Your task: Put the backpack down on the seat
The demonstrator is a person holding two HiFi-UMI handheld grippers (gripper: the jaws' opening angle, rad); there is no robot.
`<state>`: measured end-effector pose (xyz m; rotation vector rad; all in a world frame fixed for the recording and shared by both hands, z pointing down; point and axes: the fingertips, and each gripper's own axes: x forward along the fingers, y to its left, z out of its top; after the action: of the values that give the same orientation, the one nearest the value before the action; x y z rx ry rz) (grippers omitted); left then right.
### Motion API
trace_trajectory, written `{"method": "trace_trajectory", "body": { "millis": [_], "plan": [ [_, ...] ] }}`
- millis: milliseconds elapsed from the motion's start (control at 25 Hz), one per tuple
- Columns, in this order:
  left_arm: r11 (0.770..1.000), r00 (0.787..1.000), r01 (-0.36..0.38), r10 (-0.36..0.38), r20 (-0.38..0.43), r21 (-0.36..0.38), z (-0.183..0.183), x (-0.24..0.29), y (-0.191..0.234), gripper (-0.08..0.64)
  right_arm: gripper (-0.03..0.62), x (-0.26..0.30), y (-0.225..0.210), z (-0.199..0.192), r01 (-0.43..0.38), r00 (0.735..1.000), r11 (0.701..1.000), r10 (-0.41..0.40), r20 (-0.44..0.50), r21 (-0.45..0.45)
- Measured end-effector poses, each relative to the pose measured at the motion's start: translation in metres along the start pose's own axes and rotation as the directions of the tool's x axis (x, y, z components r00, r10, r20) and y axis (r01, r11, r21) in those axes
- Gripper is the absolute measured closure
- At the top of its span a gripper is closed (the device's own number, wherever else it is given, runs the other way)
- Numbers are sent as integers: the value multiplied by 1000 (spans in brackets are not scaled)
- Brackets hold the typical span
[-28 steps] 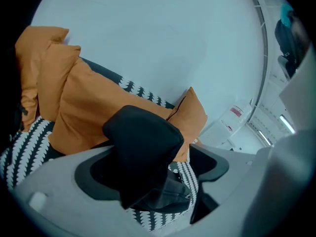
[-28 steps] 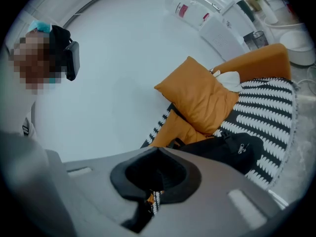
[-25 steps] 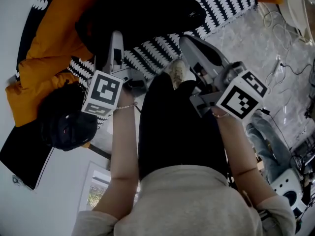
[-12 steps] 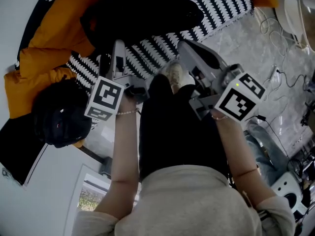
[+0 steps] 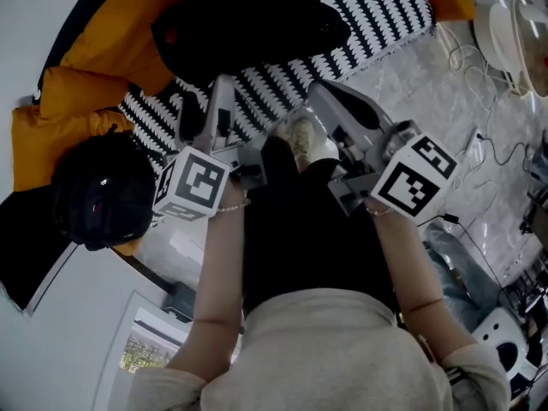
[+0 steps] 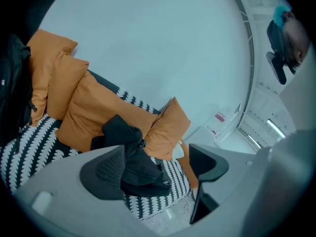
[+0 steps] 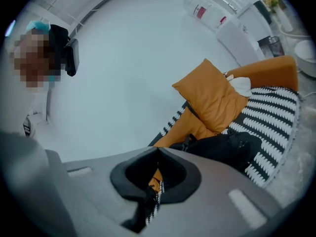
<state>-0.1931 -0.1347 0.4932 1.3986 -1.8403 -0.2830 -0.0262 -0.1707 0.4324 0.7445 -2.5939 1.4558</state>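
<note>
I see the backpack [image 5: 248,28] in the upper middle of the head view, a black, soft, slumped fabric shape lying on the seat [image 5: 377,11]. Neither gripper touches it. The seat has a woven-looking cover of black with rows of white scalloped marks. In the left gripper view the backpack [image 6: 138,157] shows as a crumpled lump with a zip along its lower edge, resting on that same patterned cover [image 6: 22,144]. In the right gripper view it [image 7: 224,149] is a low dark mound on the striped seat [image 7: 274,112].

Plump orange cushions [image 5: 94,50] with a smooth matte cloth sit at the upper left of the head view, just behind and beside the backpack. They stand propped against a plain pale wall [image 6: 148,43] in the left gripper view.

My left gripper [image 5: 204,114] hangs in the middle left of the head view, near the seat's front edge. Its jaws stand wide apart with nothing between them [image 6: 158,172]; the dark rubbery pads are ribbed. My right gripper [image 5: 330,101] is in the middle right, and its own view shows the curved dark pads meeting at their tips [image 7: 157,154], clenched on nothing.

A second black, rounded, soft bundle [image 5: 98,191] lies at the left edge. A pale shoe [image 5: 304,135] shows between the grippers. The floor [image 5: 411,67] at the upper right is grey and marbled, with thin cables [image 5: 479,58] looping over it.
</note>
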Motion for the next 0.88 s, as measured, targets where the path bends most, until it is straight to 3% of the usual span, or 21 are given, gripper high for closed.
{"method": "trace_trajectory", "body": {
  "millis": [200, 440, 640, 880],
  "plan": [
    [994, 994, 104, -105, 29, 16, -2, -24, -41, 143, 589, -27, 20, 0, -28, 1000, 998, 29, 13, -55],
    [971, 970, 236, -238, 57, 36, 3, -63, -91, 164, 589, -59, 53, 5, -55, 997, 991, 60, 39, -119],
    [951, 951, 302, -305, 55, 67, 8, -102, -132, 264, 589, -83, 84, 8, -83, 995, 982, 91, 39, -168],
    [911, 914, 391, -401, 66, 130, 26, -139, -177, 374, 589, -106, 116, 16, -107, 990, 974, 122, 66, -198]
  ]
}}
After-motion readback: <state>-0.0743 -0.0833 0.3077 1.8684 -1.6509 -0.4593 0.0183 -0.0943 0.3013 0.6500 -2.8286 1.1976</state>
